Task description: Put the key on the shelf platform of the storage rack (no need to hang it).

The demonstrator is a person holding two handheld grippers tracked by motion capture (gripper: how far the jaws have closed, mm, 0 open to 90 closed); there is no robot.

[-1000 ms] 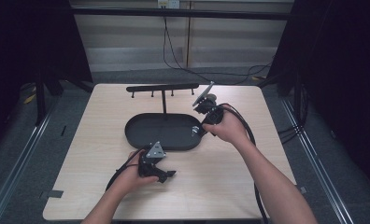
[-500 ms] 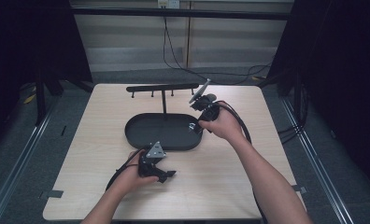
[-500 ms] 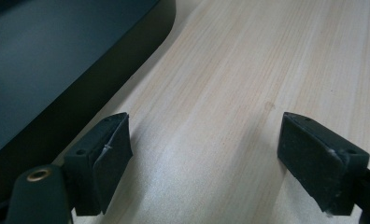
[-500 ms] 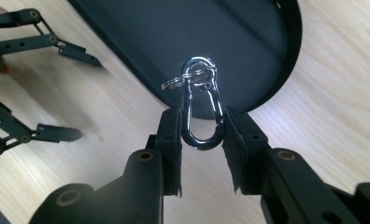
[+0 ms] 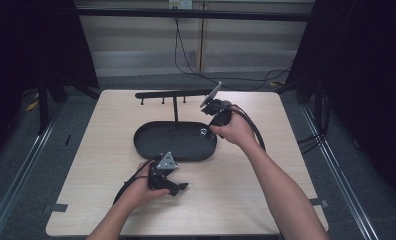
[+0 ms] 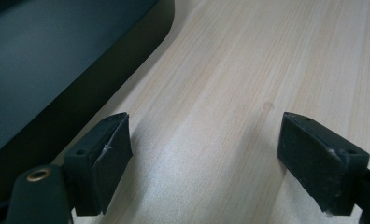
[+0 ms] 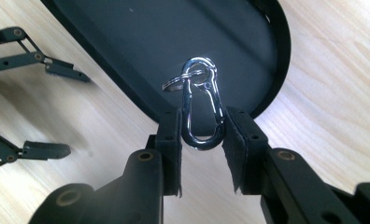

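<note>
Table point(image 5: 286, 165): pale wood-grain top, square with rounded corners.
Tray point(image 5: 151, 142): black oval dish lying flat on the table, just beyond the left gripper point(image 5: 178, 187) and under the right gripper point(image 5: 204, 132).
Rack point(image 5: 175, 94): black bar with small pegs on a thin post rising from the tray's far side.

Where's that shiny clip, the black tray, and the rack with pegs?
carabiner clip point(image 7: 201, 109): right gripper view, its silver body.
black tray point(image 5: 151, 137): high view, bare floor.
peg rack point(image 5: 171, 93): high view, top bar.
</note>
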